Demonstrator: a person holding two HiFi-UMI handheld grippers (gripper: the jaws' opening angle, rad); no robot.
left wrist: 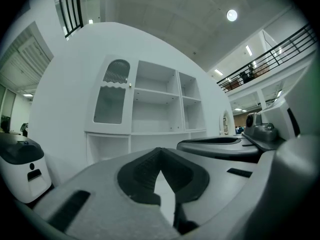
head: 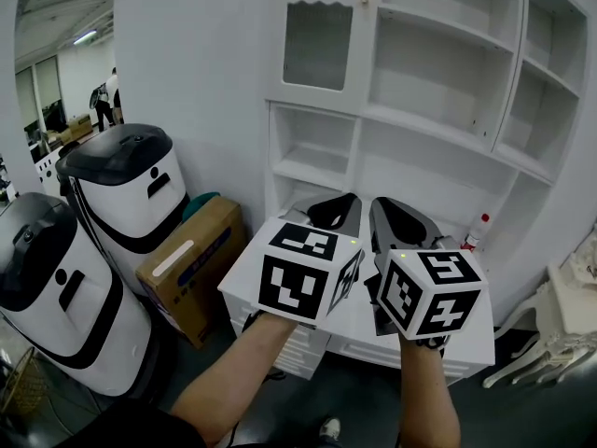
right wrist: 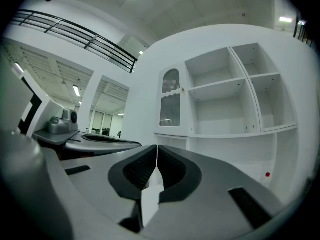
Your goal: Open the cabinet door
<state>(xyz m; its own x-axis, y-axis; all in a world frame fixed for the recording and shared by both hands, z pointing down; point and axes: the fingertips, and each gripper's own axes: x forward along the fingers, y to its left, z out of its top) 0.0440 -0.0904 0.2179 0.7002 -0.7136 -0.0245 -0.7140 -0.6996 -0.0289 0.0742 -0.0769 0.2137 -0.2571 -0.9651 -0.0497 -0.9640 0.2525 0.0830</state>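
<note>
Two handheld grippers hang level and side by side before a white shelving cabinet (head: pixel 448 82), neither yet near its target. The left gripper (head: pixel 345 200) has its jaws pressed together at the tips with nothing between them, and the right gripper (head: pixel 381 205) is likewise closed and empty, a carrying posture that probably suits an approach rather than a grasp. The glass-fronted cabinet door (head: pixel 317 40) sits shut in the cabinet's upper left bay, well above and beyond both tools, with its small knob (head: pixel 364 1) on the right edge next to the open shelves. Either gripper would likely have to rise and spread its jaws to pinch that knob. At the left stand two white-and-black machines (head: pixel 121 189) and a cardboard box (head: pixel 191 269), well clear of the door's likely swing. A red-capped bottle (head: pixel 478 230) rests low at the right, out of the way.
</note>
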